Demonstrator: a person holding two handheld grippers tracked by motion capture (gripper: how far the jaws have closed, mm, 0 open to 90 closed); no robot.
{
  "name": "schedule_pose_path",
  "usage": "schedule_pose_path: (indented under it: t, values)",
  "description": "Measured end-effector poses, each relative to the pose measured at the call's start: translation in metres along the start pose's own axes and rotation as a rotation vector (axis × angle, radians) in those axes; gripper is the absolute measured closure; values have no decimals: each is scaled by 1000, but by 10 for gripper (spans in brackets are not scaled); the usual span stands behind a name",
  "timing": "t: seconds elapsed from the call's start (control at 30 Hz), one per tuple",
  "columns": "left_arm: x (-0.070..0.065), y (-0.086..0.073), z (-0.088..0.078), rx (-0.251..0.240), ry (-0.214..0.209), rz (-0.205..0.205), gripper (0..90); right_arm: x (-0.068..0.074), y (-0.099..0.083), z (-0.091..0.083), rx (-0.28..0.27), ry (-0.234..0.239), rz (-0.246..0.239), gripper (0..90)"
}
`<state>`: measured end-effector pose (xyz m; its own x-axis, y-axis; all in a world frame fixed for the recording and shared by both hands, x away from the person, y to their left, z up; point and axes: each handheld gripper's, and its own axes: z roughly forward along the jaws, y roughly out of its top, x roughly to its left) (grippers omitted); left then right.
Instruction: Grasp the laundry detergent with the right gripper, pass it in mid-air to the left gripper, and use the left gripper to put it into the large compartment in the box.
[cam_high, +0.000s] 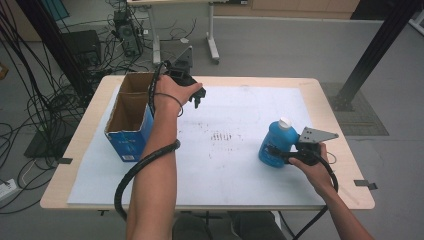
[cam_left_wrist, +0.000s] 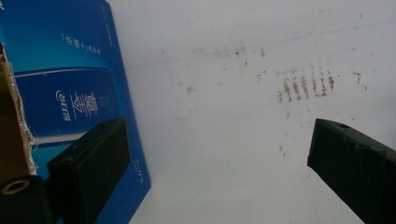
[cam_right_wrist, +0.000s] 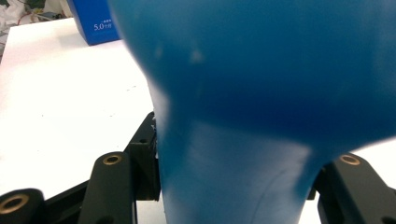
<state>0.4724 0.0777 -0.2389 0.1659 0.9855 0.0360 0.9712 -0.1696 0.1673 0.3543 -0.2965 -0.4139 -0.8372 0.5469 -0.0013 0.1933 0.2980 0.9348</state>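
Landmark: the open cardboard box (cam_high: 131, 117), standing at the left end of the white sheet (cam_high: 235, 165) that covered the wooden table (cam_high: 345, 150).

Progress, as I judged it: the job looked like getting the blue bottle (cam_high: 274, 142) into that box. The grasp was done; the carry across the sheet and the drop into the box were left. The box interior looked empty as far as I could see in from above.

Box: corrugated brown inside, glossy blue print outside with white lettering, top flaps open, one torn ragged edge showing in the left gripper view.

Just to the right of the box's far corner, the left gripper (cam_high: 197, 96) hung over the sheet, jaws spread wide with nothing between them; the flat black ribbed pads (cam_left_wrist: 91, 172) stood well apart above bare sheet.

Sheet: matte white, smooth, with a patch of small reddish-brown smudges (cam_left_wrist: 306, 86) in short rows to the right of the box.

Well to the right of the box, near the sheet's right edge, the bottle stood upright, rounded plastic body, smooth semi-gloss blue, narrowing to a white cap (cam_high: 284, 122). The right gripper (cam_high: 278, 152) had its jaws closed on the bottle's lower body from the person's side, pads pressing either flank. Its grey three-cornered plate sat on top.
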Motion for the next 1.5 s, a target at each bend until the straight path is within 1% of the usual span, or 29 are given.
schedule_pose_path:
  t: [0.33,0.5,0.67,1.5]
  values:
    - [2,-1,-1,-6,2,-4,63,-1,0,0,-2,5,2,439]
    - [3,-2,-1,0,5,0,63,-1,0,0,-1,7,3,443]
    - [2,-2,-2,-6,6,-6,63,-1,0,0,0,9,2,446]
    - [-1,-1,-3,-3,6,3,63,-2,0,0,-2,13,6,452]
